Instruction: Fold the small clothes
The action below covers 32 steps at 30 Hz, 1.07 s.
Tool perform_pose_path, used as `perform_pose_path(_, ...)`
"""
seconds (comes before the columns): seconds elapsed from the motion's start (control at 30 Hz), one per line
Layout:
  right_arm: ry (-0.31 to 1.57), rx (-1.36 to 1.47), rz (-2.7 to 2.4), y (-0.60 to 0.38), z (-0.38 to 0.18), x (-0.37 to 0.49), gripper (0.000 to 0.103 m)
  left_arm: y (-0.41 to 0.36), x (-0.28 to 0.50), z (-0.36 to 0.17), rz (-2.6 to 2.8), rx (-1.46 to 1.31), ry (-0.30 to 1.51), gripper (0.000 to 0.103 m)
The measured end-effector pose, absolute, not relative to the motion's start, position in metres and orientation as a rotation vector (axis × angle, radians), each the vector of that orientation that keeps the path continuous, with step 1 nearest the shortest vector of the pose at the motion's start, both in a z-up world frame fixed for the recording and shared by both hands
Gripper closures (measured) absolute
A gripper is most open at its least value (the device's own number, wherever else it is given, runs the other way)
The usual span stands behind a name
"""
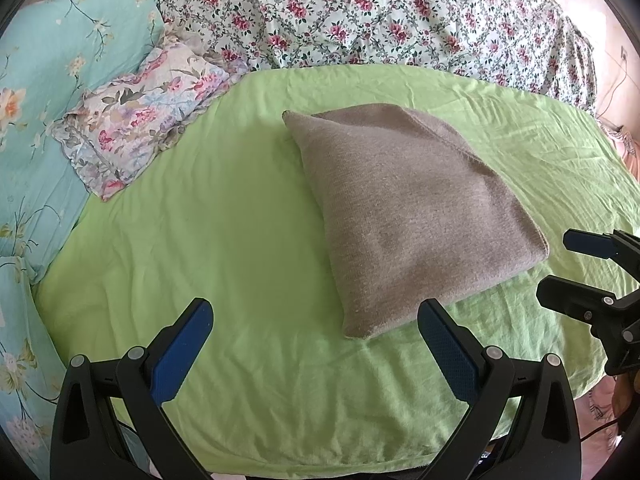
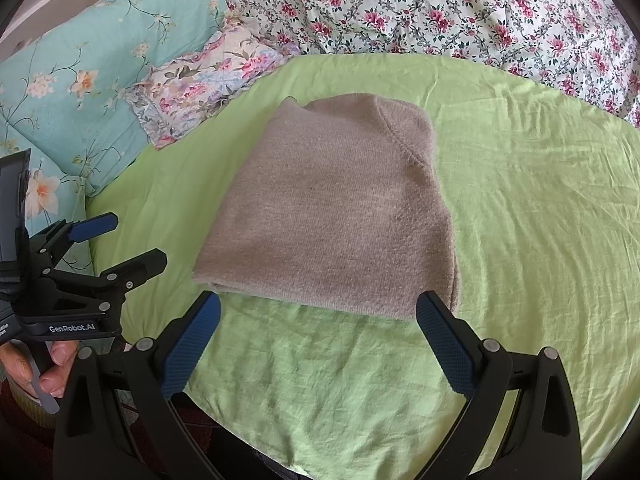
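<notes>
At the far left, beyond the left gripper's (image 1: pixel 316 312) fingers (image 1: pixel 182 354), a turquoise floral quilt (image 1: pixel 48 80) is bunched along the edge of the bed, with a pastel flowered pillow (image 1: pixel 144 116) lying against it. The left gripper's fingers are spread wide and hold nothing; between them shows only the lime-green sheet (image 1: pixel 208 220) that covers the bed. The folded taupe knit sweater (image 1: pixel 404 216) lies flat on that sheet ahead of the left gripper and off toward its right-hand finger, its near corner just beyond that fingertip but not touching it. Behind the sweater, a white quilt printed with pink roses (image 1: pixel 360 16) is heaped across the back of the bed. In the right wrist view the sweater (image 2: pixel 340 216) sits straight ahead of the right gripper (image 2: pixel 320 312), whose fingers (image 2: pixel 446 348) are likewise spread wide and empty; the sweater's near folded edge lies just past both fingertips, spanning roughly the gap between them, and whether the tips brush the fabric cannot be told. The sweater is a compact rectangle, with a curved seam visible near its far right corner. To the left of these fingers the left gripper (image 2: pixel 124 240) appears from the side, wide apart, with a hand (image 2: pixel 44 372) gripping its handle low at the frame edge. To the right, bare wrinkled green sheet runs out to the rose quilt.
</notes>
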State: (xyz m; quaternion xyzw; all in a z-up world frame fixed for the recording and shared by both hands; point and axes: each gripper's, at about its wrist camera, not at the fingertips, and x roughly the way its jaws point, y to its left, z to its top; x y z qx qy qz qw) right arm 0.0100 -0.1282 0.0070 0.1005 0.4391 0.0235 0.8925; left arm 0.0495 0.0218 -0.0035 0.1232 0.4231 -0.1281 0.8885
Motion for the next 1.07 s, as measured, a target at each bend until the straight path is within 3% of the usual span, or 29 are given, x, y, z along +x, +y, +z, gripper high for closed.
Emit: perform_pose_path(1.07, 0.944, 0.218, 0.068, -0.166, 0.001, 0.066, 0.005, -0.001, 0.095, -0.008, -0.250, 0.274, 0.888, 0.001)
